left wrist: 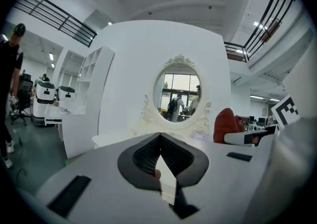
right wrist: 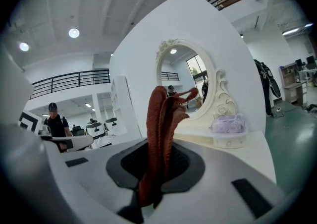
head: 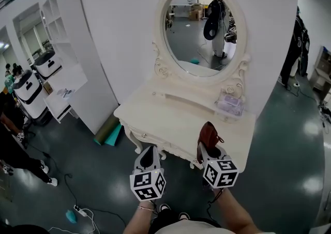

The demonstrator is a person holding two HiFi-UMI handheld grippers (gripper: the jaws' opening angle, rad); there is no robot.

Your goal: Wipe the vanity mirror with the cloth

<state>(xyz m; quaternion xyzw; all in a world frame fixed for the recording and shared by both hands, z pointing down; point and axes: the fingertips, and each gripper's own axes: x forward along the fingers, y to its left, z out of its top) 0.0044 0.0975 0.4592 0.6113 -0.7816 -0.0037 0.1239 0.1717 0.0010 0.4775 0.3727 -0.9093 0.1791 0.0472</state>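
Observation:
An oval vanity mirror (head: 201,31) in an ornate cream frame stands on a white vanity table (head: 170,119) against the wall. A rust-red cloth (head: 209,134) sticks up from my right gripper (head: 208,149), which is shut on it over the table's front right edge. In the right gripper view the cloth (right wrist: 161,114) rises between the jaws of the right gripper (right wrist: 159,143), short of the mirror (right wrist: 185,79). My left gripper (head: 149,156) hangs at the table's front edge, shut and empty. In the left gripper view, the left gripper (left wrist: 159,136) points at the mirror (left wrist: 179,94).
A small clear box of lilac items (head: 230,104) sits on the vanity's right shelf. White shelving (head: 67,52) stands to the left, with a teal roll (head: 108,133) on the floor by it. A person (head: 297,46) stands at the right. Cables and a power strip (head: 77,209) lie on the floor.

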